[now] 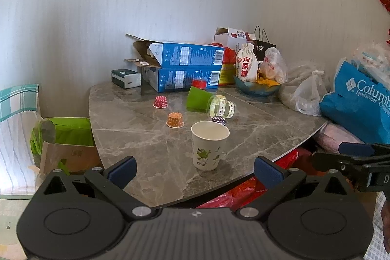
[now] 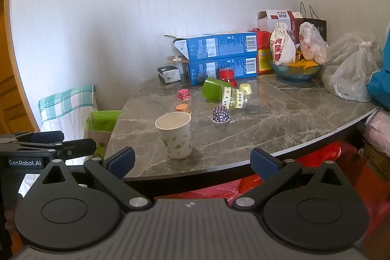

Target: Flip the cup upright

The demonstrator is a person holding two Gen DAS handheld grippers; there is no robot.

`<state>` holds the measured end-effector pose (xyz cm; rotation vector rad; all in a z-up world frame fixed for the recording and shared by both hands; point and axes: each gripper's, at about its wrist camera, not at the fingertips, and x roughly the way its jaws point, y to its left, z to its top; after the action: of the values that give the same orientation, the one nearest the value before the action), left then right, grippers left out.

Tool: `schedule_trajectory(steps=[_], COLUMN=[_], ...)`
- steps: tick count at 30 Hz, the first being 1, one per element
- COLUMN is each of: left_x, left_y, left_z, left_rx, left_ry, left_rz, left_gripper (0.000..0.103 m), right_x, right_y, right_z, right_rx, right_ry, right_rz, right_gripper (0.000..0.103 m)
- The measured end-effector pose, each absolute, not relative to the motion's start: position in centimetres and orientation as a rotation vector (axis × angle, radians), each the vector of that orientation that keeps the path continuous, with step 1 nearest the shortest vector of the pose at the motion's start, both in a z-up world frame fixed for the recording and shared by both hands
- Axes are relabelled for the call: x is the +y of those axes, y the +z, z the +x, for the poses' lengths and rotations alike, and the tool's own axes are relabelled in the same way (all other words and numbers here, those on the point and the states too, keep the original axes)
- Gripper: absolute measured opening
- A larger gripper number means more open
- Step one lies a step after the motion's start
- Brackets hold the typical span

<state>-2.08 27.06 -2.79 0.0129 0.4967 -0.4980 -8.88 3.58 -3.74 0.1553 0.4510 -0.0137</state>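
Cup [image 1: 209, 145] stands upright on the desk [image 1: 136, 128], near its front edge, mouth up and free. Both the left hand-held gripper [image 1: 195, 168] and the right hand-held gripper [image 2: 193, 160] have fingers wide apart, holding nothing.

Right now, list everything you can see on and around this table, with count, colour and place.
paper cup: 1, white with green leaves, upright, near edge
green cup: 1, on its side, mid-table
clear cup: 1, printed bands, on its side against the green cup
small dotted cups: red, orange, purple, upside down
blue boxes: 2, stacked, by the wall
table: grey marble
left gripper: open
right gripper: open
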Motion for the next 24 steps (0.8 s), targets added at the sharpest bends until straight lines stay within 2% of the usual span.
schedule_trajectory(steps=[24], left_x=[26.37], left_y=[-2.80], left_z=[-1.11], left_rx=[0.504], left_ry=[-0.499], left_rz=[0.028], left_gripper=[0.103], right_x=[3.90], right_y=[-3.74], right_z=[-8.02], right_rx=[0.462], right_ry=[-0.007], right_rz=[0.136], right_gripper=[0.102])
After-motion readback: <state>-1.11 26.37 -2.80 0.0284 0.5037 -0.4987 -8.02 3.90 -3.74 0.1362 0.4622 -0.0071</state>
